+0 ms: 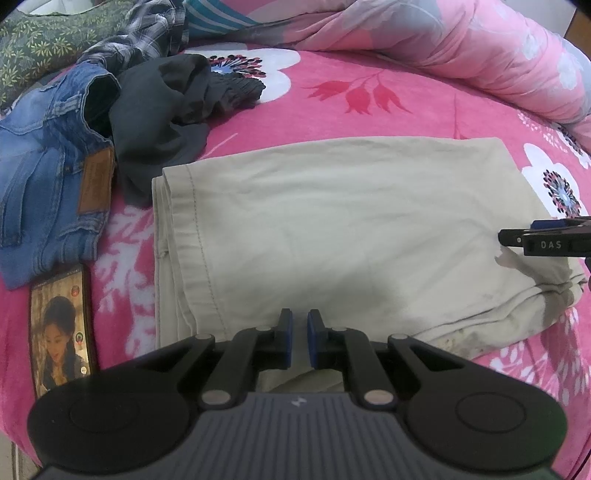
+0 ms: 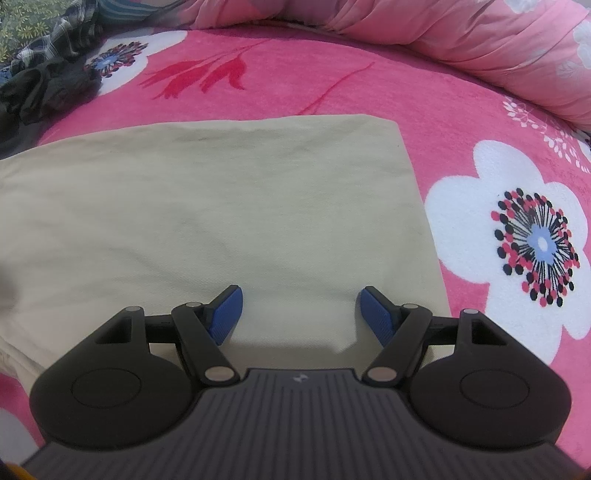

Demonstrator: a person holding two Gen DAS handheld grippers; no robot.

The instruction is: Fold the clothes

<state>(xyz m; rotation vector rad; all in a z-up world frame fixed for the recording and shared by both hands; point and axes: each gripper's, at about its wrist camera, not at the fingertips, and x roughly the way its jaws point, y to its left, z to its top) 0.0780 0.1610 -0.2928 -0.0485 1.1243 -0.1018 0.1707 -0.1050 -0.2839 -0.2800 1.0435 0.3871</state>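
Two grippers over one garment: left gripper [image 1: 299, 334] fingers together on nothing, right gripper [image 2: 298, 314] fingers apart and empty — folded beige cotton trousers [image 1: 332, 221] lie flat on the pink floral blanket [image 2: 258, 74]. Judgement: mid-fold — next, pinch the near edge and fold again.

A: Bedspread [image 1: 369, 110] is hot pink with big white flowers and red tulip-ish prints. Folded trousers [image 1: 332, 229] are plain beige.

B: Yep, plus faded blue jeans [image 1: 44, 177] with a tan patch, a dark grey garment [image 1: 159, 122], some black-and-white plaid shirt [image 1: 147, 33], I think. Gripper pads [image 2: 225, 314] are blue.
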